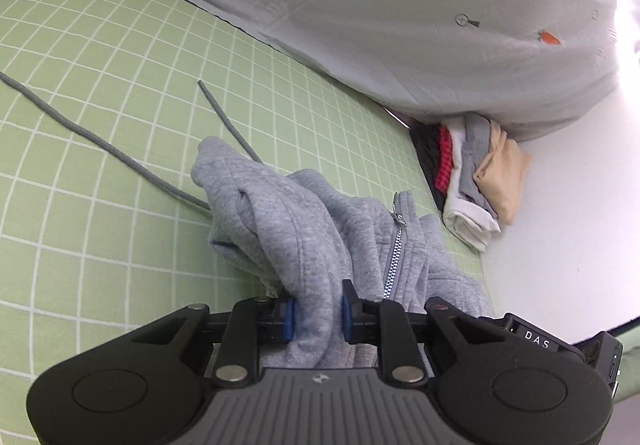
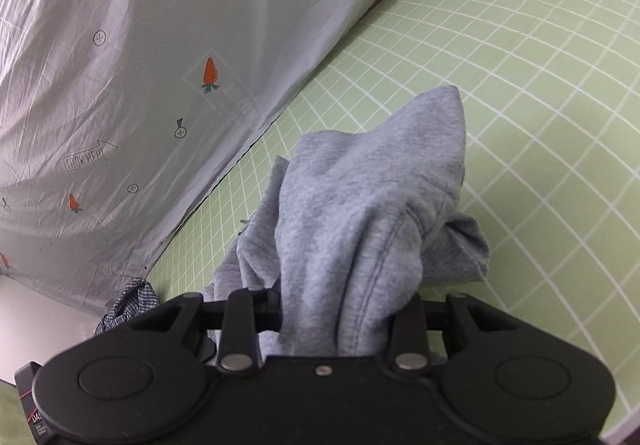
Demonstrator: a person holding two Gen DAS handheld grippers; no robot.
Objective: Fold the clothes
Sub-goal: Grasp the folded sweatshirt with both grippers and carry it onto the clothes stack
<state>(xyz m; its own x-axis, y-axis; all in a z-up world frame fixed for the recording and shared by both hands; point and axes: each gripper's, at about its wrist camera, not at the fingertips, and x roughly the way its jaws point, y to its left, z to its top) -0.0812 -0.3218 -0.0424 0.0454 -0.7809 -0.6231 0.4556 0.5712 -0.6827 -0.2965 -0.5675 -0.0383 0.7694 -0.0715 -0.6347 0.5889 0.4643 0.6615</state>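
Note:
A grey zip-up hoodie (image 1: 304,221) is bunched up over the green checked bedsheet (image 1: 100,117). My left gripper (image 1: 319,315) is shut on a thick fold of it, the blue pads (image 1: 289,316) pressing the cloth from both sides, with the zipper (image 1: 394,249) just to the right. Two grey drawstrings (image 1: 96,143) trail away to the left on the sheet. In the right wrist view my right gripper (image 2: 340,319) is shut on another bundle of the grey hoodie (image 2: 368,197), which hides its fingertips and stands up in front of the camera.
A pale grey cover with carrot prints (image 1: 400,25) rises along the far side of the bed (image 2: 520,105). A stack of folded clothes (image 1: 476,185) sits by the white wall. A blue checked garment (image 2: 128,305) lies at the sheet's edge near my right gripper.

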